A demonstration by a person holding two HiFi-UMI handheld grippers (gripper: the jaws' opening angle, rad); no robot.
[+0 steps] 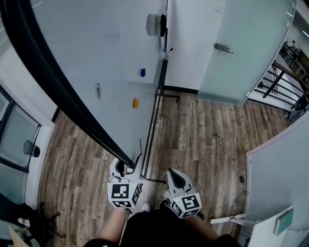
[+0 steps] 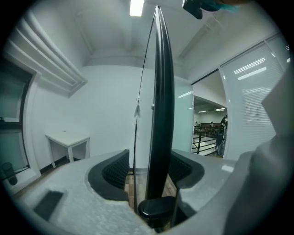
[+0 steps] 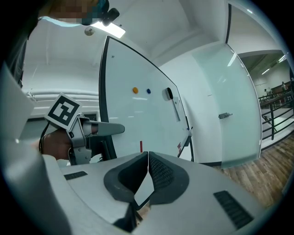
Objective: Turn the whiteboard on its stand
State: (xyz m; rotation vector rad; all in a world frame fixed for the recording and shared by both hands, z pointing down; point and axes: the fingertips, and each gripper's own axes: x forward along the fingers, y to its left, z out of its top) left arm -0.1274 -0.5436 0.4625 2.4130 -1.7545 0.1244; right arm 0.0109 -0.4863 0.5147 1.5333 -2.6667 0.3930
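The left gripper (image 1: 126,169) is straddling the whiteboard's (image 1: 96,58) black frame edge, with its jaws spread wide on either side and not pressing on it. The right gripper (image 1: 176,177) is hovering just right of the whiteboard's near corner, clenched on nothing. The whiteboard is sitting on its stand (image 1: 153,125).

- Bright, even indoor light; a ceiling lamp (image 2: 136,7) glares just left of the whiteboard (image 2: 161,105) top.
- Lamp reflections streak the glass wall (image 2: 255,87) right of the whiteboard.
- Gripper views bulge, corners black; head view sharp.
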